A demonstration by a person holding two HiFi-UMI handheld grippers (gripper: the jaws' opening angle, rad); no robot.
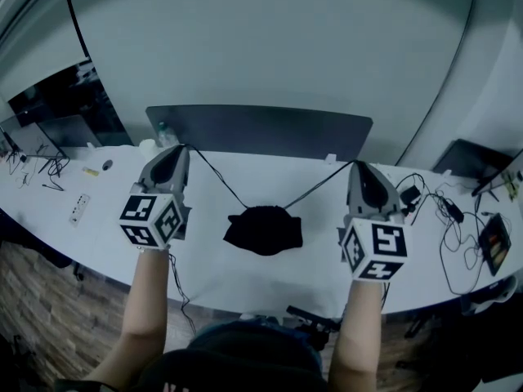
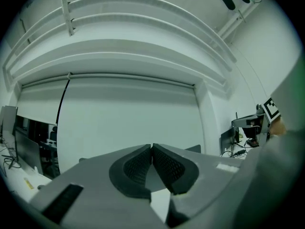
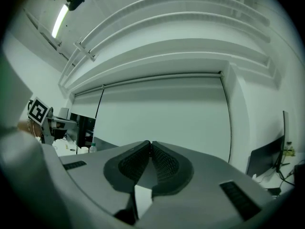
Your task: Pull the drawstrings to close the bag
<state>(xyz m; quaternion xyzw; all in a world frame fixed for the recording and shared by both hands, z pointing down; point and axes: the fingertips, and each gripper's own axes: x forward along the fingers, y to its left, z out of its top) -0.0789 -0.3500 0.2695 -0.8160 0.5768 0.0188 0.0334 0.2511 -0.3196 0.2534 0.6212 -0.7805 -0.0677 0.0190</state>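
A: The left claw [image 2: 151, 147]: how do we read it?

B: We see its ribbed pads pressed together at the tips with no gap. From the head view, the left drawstring [image 1: 214, 176] runs in a straight, taut line right up to that claw's tip [image 1: 181, 148], so we take it as pinched there. The cord is too thin for us to make out in the left gripper view itself.

A: And the right claw [image 3: 151, 143]?

B: We find the same: the pads meet at the tips, and the right drawstring [image 1: 320, 184] is stretched straight to its tip [image 1: 357, 164].

A: Where do we place the bag [image 1: 263, 229]?

B: It lies on the white tabletop [image 1: 245, 278], between the two claws and nearer to us than their tips. It is a dark, bunched shape. The two cords rise from its top and spread apart in a V, one to each side.

A: What else do we see?

B: A dark panel [image 1: 261, 131] stands along the tabletop's far edge, and loose cables [image 1: 453, 227] lie well to the right.
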